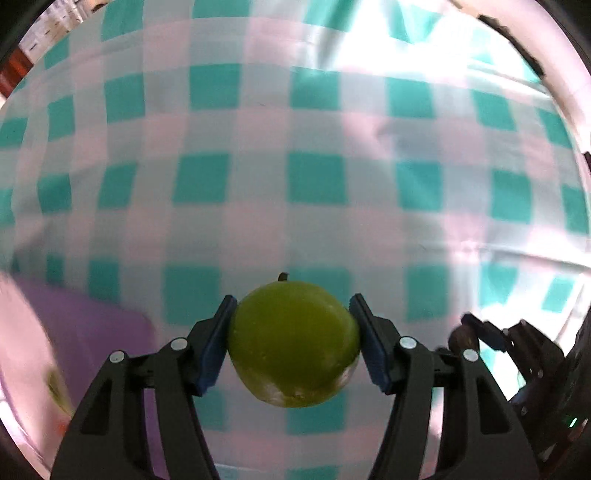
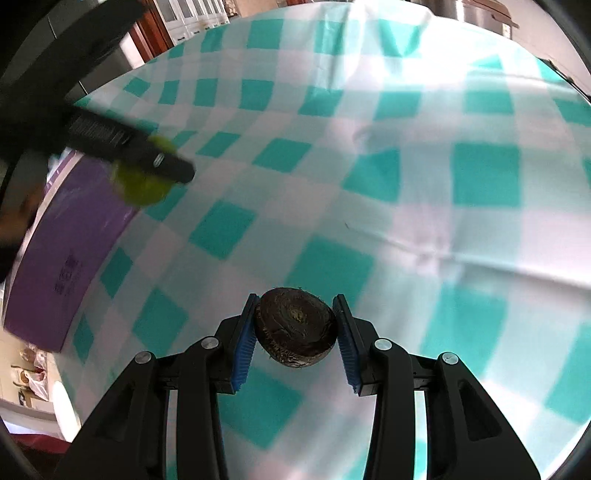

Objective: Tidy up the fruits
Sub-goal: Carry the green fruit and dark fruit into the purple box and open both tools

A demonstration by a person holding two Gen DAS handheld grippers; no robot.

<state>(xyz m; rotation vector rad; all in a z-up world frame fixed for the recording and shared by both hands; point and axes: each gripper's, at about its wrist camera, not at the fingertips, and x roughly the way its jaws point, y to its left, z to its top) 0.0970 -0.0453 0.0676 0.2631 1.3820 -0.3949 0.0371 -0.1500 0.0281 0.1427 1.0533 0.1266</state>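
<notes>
My left gripper (image 1: pixel 293 301) is shut on a round green fruit (image 1: pixel 291 347) with a short stem, its blue pads pressing both sides, held above the teal-and-white checked tablecloth (image 1: pixel 295 147). My right gripper (image 2: pixel 295 299) is shut on a dark brown, rough, round fruit (image 2: pixel 295 328). In the right wrist view the left gripper (image 2: pixel 147 158) shows blurred at the upper left with the green fruit (image 2: pixel 142 186) over the edge of a purple box (image 2: pixel 74 229). In the left wrist view the right gripper (image 1: pixel 491 336) sits at the lower right with the brown fruit (image 1: pixel 461 338).
The purple box (image 1: pixel 92 332) lies at the lower left of the left wrist view, on the checked cloth. A blurred greenish object (image 1: pixel 57 387) shows at its left. Cabinets (image 2: pixel 195 14) and bags (image 2: pixel 33 373) lie beyond the table's edge.
</notes>
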